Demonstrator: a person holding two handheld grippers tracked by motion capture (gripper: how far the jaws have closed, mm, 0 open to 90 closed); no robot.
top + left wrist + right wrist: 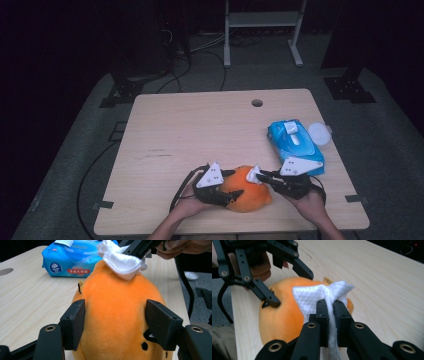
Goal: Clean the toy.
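Tabletop: left claw (115,326) grips orange plush (117,315), right claw (331,312) pinches wipe (317,298).

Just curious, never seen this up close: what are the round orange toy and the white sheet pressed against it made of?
The round orange toy looks like soft plush: fuzzy, matte nap, dented between the left gripper jaws. The white sheet looks like a nonwoven wipe, perhaps damp: dimpled, limp, crumpled in the shut right gripper.

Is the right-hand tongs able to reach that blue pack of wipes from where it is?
Probably yes. The blue wipes pack lies just beyond the right tongs, with nothing in between. But those tongs are shut on a white wipe against the orange plush toy.
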